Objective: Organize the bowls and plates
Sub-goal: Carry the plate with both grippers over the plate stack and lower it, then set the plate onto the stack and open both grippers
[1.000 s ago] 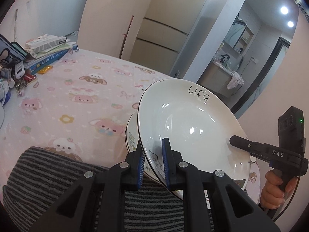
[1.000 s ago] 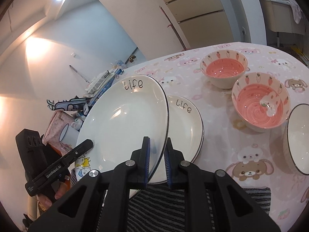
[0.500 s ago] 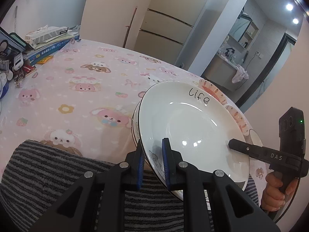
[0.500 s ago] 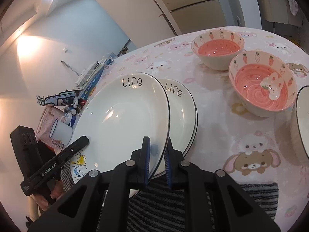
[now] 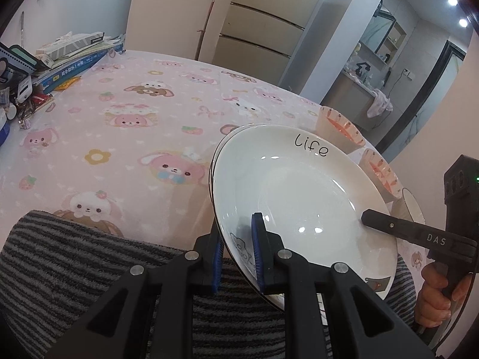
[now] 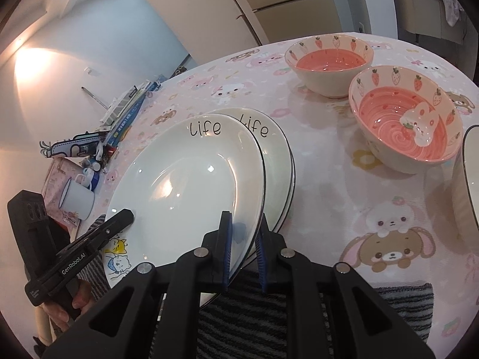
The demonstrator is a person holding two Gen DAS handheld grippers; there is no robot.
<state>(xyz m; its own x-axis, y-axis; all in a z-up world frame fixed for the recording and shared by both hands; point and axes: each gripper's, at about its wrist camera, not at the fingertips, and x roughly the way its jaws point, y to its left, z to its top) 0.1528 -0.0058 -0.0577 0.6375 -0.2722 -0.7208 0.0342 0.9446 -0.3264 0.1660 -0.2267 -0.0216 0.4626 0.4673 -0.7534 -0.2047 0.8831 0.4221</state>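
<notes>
Held plate: your left gripper (image 5: pixel 236 251) and right gripper (image 6: pixel 242 245) each pinch the rim of the top plate (image 6: pixel 191 179), tilted just above the plate stack (image 6: pixel 278 161).
Done: stack started.
Left: two pink bowls (image 6: pixel 407 119) far right remain apart.

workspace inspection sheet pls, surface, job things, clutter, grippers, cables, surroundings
surface: round table under a pink cartoon-animal tablecloth, grey striped mat at the near edge
job's things: white black-rimmed "life" plate held tilted over a stack of matching plates; two pink strawberry-pattern bowls beside them; a white black-rimmed dish at the right edge
clutter: white enamel mug, pile of books and boxes
grippers: left gripper and right gripper both shut on the held plate's rim
cables: nothing seen on the table
surroundings: beige cabinet doors, washbasin area
</notes>
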